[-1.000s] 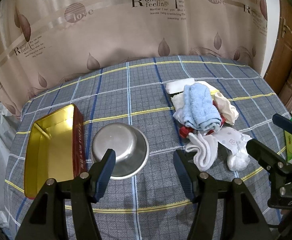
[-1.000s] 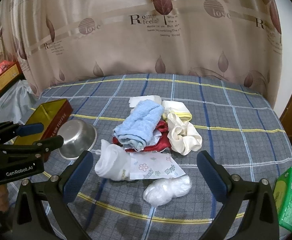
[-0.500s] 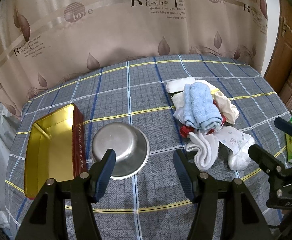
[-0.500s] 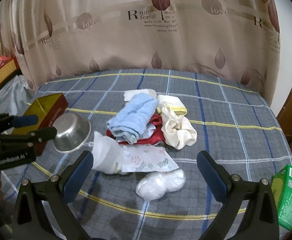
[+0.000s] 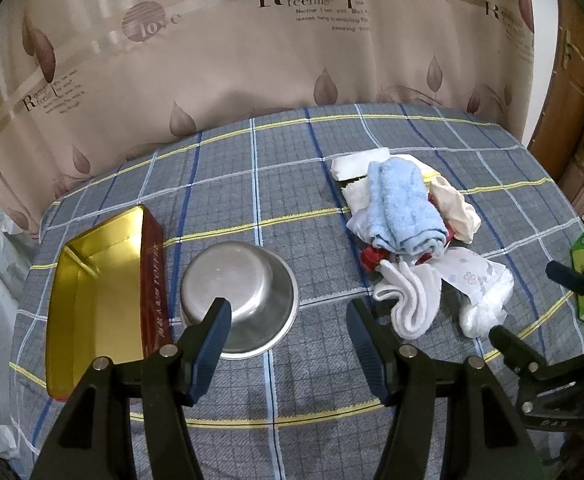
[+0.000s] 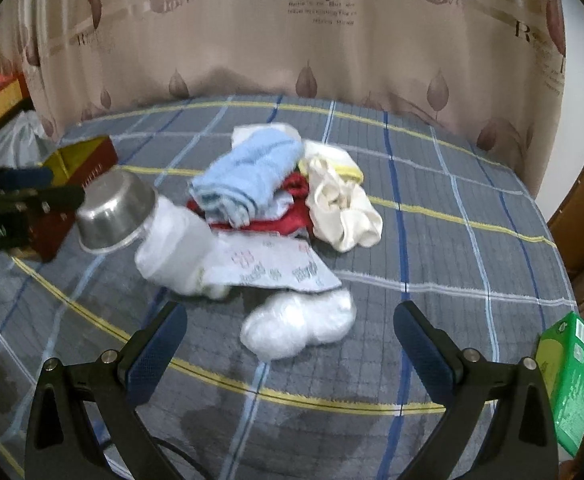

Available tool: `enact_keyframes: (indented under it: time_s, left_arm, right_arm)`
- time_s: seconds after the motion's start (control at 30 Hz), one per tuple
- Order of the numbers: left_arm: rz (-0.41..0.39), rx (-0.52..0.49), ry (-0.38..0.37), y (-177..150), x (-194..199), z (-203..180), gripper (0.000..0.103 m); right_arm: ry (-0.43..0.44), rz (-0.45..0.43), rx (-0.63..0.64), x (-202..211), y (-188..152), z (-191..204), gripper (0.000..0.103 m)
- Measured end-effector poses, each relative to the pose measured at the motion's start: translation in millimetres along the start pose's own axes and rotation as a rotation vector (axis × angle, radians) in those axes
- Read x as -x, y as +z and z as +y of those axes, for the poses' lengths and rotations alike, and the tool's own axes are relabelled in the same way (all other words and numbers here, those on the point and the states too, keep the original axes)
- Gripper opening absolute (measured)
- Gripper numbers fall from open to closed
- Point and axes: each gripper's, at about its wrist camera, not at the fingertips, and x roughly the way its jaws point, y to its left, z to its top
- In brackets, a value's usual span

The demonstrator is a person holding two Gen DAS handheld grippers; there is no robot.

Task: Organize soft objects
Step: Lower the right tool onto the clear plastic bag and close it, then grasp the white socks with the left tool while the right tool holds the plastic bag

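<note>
Sinking toward the pile since 1 second ago, right tongs (image 6: 290,344) are gaping wide, empty; left tongs (image 5: 288,334) too. Crinkly white bag (image 6: 298,326), probably light and slippery, is lying at 12 o'clock; pinch its middle.

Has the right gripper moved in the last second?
Yes. In the left wrist view the right gripper has dropped toward the checked cloth, its fingertips now level with the crumpled plastic bag.

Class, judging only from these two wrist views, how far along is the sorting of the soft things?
Nothing is sorted: the gold tin and steel bowl are empty. Both the left gripper and right gripper are open, holding nothing. The whole pile remains.
</note>
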Motion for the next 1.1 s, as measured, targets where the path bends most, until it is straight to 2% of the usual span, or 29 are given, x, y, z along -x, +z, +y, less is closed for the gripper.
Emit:
enact_keyframes:
  time_s: [0.23,0.43,0.5,0.57,0.6,0.73,1.1]
  left_arm:
    - [0.025,-0.003,-0.006,-1.0,-10.5,-1.4,0.061]
    - [0.035,-0.007,-0.008,-2.6,-18.7,-1.9,0.061]
    - [0.037,-0.015,-0.013,-3.6,-22.1,-4.3,0.061]
    - [0.042,-0.023,-0.02,-5.0,-25.5,-7.4,0.061]
    - [0.043,-0.03,-0.024,-5.9,-27.3,-9.7,0.061]
    - [0.053,-0.044,-0.064,-8.3,-34.1,-17.5,0.061]
    - [0.052,-0.08,-0.19,-5.0,-32.2,-38.9,0.061]
  right_arm:
    - [-0.016,0.053,0.002,-27.2,-4.9,-2.5,0.101]
    - [-0.007,0.068,-0.029,-42.4,-2.3,-11.7,0.094]
    - [0.004,0.075,-0.042,-46.2,-1.5,-14.3,0.087]
    - [0.029,0.083,-0.052,-49.3,-1.9,-15.8,0.066]
    - [0.042,0.088,-0.057,-50.8,-2.5,-16.8,0.064]
    - [0.068,0.1,-0.069,-51.3,-4.5,-20.3,0.062]
    - [0.051,0.096,-0.107,-41.1,-3.9,-31.9,0.059]
